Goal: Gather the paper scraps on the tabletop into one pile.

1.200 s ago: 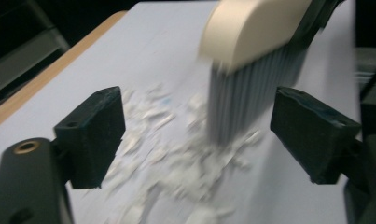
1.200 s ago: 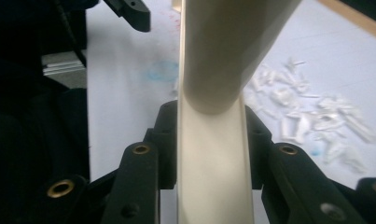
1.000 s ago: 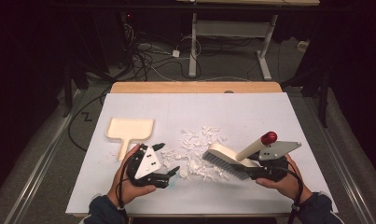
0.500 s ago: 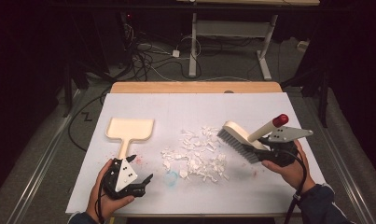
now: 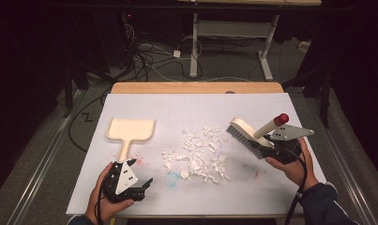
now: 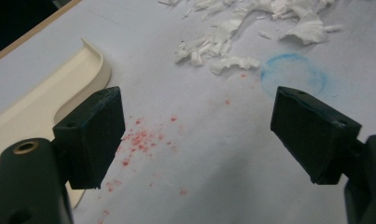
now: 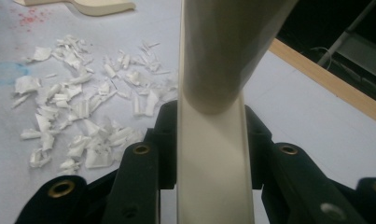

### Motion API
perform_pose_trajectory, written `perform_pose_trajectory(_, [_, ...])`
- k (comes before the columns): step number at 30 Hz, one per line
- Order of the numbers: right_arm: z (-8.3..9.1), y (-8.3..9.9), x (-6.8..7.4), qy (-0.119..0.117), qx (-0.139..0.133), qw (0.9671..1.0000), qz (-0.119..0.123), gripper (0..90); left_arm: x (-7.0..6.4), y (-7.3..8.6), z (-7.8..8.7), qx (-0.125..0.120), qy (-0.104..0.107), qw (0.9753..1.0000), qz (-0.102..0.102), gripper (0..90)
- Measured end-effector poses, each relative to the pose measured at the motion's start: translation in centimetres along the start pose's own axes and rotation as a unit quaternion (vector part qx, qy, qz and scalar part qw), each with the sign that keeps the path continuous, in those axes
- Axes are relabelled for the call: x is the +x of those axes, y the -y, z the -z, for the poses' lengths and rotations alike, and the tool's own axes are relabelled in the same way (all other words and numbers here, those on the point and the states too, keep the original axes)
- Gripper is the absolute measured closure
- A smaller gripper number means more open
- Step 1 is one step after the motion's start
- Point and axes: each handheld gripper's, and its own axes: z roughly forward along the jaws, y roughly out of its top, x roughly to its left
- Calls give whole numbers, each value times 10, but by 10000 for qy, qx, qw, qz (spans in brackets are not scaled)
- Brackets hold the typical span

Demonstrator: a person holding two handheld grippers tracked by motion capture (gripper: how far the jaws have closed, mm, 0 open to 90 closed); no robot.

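High view shows the brush (image 5: 245, 133) clamped by the right hand-held gripper (image 5: 275, 147) (left hand-held gripper (image 6: 195, 135) gapes, empty).

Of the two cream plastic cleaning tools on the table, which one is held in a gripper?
The cream brush with dark bristles and a red-tipped handle, clamped in the right gripper. The cream dustpan lies flat and free, beside the open left gripper.

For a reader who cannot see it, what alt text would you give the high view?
A person's right gripper clamps a cream brush beside a pile of white paper scraps on a white table. The left gripper, jaws open, sits near the handle of a cream dustpan lying flat.
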Motion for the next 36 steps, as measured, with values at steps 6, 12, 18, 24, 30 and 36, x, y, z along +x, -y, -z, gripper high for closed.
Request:
perform_pose_trajectory(6, [-4,2,-6,186,77,9998,-51,680,2,3,1,38,-38,10000,61,173])
perform_pose_trajectory(12, [-21,0,-16,388,192,9991,-25,680,1,3,0,28,15,9999,100,181])
perform_pose_trajectory(18, [-48,-8,-25,595,347,9976,-8,680,1,4,-1,31,31,9999,140,185])
perform_pose_trajectory(24, [-82,-18,-25,898,560,9940,289,681,1,5,-1,45,30,9998,206,185])
perform_pose_trajectory(30, [-117,-26,-22,869,808,9926,252,681,2,6,-1,38,38,9998,181,185])
perform_pose_trajectory(36, [-146,-41,-5,649,960,9914,607,681,1,5,2,-76,96,9997,229,185])
